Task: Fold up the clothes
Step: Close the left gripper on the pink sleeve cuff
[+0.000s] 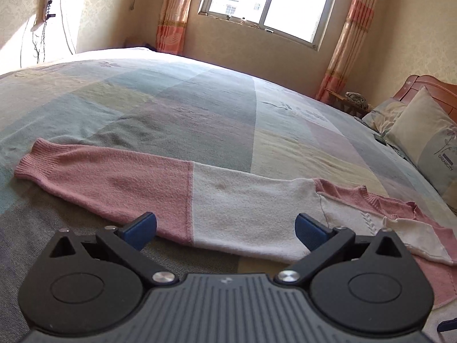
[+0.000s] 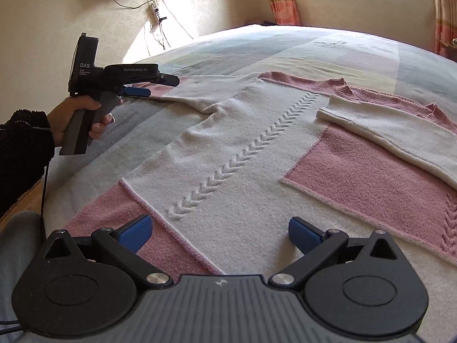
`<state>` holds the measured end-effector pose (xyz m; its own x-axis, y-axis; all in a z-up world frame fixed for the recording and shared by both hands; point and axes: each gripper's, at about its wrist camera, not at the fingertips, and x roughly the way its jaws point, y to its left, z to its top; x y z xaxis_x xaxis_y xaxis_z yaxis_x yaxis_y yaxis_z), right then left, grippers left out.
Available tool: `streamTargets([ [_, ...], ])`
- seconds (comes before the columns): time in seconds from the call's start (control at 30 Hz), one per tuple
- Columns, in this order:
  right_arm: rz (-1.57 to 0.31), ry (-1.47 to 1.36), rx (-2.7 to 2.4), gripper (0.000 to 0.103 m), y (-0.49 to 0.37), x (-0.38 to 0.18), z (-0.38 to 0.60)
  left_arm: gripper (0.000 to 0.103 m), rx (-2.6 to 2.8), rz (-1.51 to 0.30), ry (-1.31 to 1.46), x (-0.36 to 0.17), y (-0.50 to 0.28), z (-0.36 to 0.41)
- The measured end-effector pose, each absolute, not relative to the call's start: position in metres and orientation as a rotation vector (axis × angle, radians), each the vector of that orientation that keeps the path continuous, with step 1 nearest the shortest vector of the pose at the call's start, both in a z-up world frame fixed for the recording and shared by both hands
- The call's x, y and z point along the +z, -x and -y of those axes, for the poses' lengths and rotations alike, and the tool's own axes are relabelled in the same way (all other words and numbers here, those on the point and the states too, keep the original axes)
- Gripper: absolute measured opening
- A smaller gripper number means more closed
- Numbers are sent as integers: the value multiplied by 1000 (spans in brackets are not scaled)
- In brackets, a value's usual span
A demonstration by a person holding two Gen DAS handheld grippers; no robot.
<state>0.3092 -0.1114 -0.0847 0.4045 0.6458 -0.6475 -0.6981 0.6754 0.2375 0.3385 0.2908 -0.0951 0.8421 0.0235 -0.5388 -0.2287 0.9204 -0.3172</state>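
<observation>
Pink-and-white knit sweater [image 2: 228, 154] lies flat on the patchwork bedspread [image 1: 171, 100]. One sleeve [image 2: 400, 140] is folded across the chest; the other sleeve [image 1: 171, 183] lies stretched straight out to the side.

Left gripper [image 1: 225, 228]: fingers spread wide, hovering just over the outstretched sleeve near its pink/white seam, holding nothing. Right gripper [image 2: 218, 233]: fingers likewise apart, empty, above the sweater's lower body.

Risks, as judged: the loose knit may slip or stretch if pinched shallowly; a pinch taken too deep could catch the bedspread with it; dragging the sleeve across could dislodge the sleeve already folded.
</observation>
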Motion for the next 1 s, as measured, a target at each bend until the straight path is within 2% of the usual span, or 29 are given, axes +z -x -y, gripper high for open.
streamTargets([
  [0.33, -797, 33, 848, 103, -315, -87, 115, 102, 222, -496, 754, -121, -331, -373],
  [1.0, -765, 98, 858, 103, -312, -91, 111, 102, 283, -392, 807, -127, -393, -389],
])
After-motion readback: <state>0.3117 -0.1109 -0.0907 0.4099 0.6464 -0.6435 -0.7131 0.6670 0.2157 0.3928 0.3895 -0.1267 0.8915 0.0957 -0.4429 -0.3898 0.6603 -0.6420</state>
